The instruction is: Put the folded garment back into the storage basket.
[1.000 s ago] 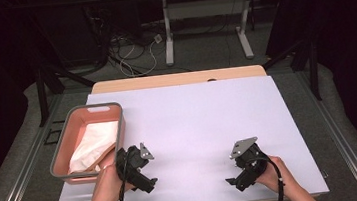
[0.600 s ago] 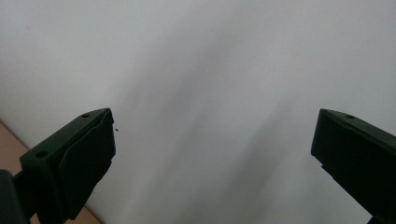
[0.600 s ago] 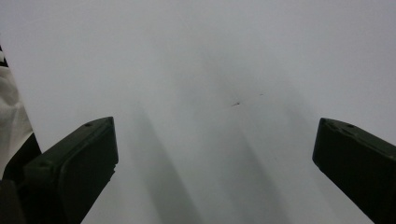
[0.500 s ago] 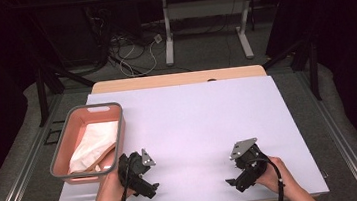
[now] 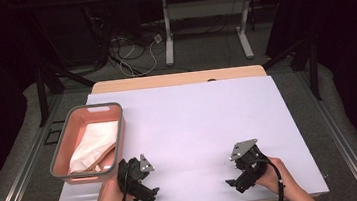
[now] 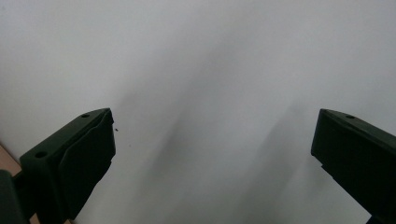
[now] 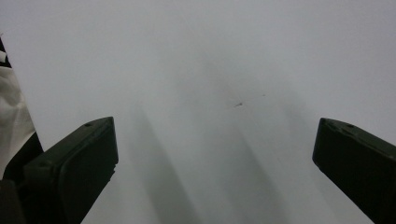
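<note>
Held low over the white table point(image 5: 189, 124) near its front edge, my left gripper point(image 5: 145, 193) sits just right of the pink basket point(image 5: 60, 152). In the left gripper view its jaws point(image 6: 215, 154) stand wide apart over bare white surface, open and holding nothing. My right gripper point(image 5: 236, 182) rests at the front right in a person's hand. The right gripper view shows it point(image 7: 215, 154) open too, with plain table between the jaws.
The grey-rimmed pink basket holds a crumpled white cloth point(image 5: 95, 145) at the table's left side. A wooden strip point(image 5: 179, 79) edges the far side. Beyond it are desk legs point(image 5: 168, 36) and cables point(image 5: 133, 50) on the dark floor.
My left gripper has drifted a little toward the front edge, away from the basket. The right gripper has stayed almost still.
</note>
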A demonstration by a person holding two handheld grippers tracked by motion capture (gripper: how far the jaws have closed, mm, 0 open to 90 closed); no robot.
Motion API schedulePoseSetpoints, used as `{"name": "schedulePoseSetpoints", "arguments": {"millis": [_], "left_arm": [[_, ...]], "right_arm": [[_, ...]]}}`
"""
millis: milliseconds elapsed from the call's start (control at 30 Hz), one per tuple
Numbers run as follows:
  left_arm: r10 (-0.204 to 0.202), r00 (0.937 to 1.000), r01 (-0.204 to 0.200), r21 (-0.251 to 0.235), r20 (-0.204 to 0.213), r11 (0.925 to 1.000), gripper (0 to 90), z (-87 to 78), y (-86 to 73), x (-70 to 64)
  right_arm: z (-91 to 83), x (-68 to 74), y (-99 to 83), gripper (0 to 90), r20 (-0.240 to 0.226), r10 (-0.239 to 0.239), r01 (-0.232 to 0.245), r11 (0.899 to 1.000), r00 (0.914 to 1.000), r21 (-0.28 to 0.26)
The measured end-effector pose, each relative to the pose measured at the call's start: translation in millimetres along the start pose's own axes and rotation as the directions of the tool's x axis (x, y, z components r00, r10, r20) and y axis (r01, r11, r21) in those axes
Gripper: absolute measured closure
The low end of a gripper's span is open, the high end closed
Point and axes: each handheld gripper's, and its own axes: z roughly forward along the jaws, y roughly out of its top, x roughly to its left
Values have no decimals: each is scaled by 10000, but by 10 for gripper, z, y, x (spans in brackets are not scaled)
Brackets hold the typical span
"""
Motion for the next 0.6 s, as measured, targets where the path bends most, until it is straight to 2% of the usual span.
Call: {"name": "schedulePoseSetpoints", "arguments": {"millis": [600], "left_arm": [[0,10000,0,-92,32,10000,0,22,-22,-5]], "right_arm": [[14,15,-5,0,1,-100,100,9999,10000,45]]}}
